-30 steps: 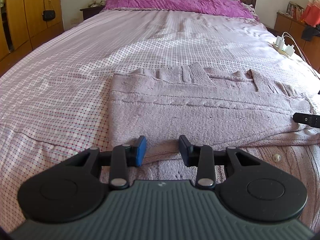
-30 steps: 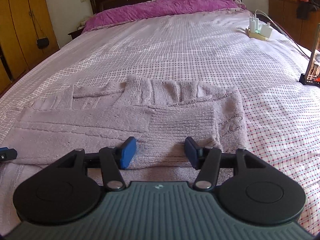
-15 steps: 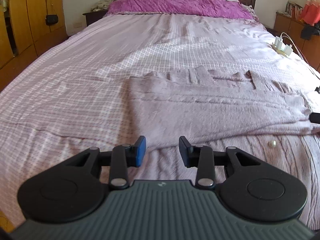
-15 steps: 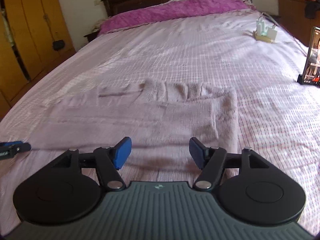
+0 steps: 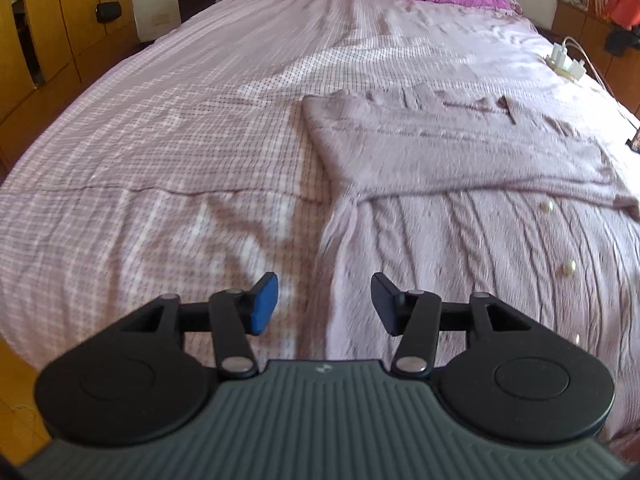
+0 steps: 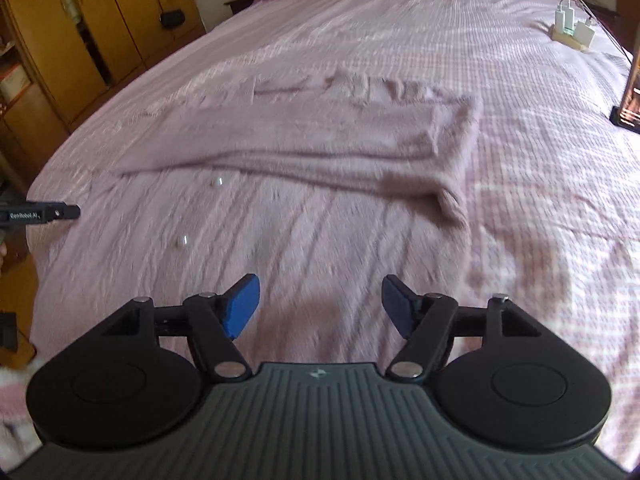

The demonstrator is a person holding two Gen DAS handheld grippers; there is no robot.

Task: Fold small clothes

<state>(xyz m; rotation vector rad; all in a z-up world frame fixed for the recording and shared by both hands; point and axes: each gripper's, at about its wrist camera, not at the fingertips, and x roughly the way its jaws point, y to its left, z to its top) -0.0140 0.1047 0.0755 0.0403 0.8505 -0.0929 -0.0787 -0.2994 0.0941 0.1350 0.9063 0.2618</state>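
Pink knit cardigan (image 5: 460,216) is spread on the bed (image 5: 160,160) ahead of both jaws, its top part folded down. Both sets of jaws are held apart, empty. More folds are left.

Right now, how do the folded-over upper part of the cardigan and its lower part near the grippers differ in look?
The folded-over upper part looks smooth and lies doubled as a band across the cardigan; the lower part shows raised cable ribs in a single layer. The lower part carries pearly buttons; the upper part shows none. Both are the same pale mauve knit, lying flat on the checked bedsheet.
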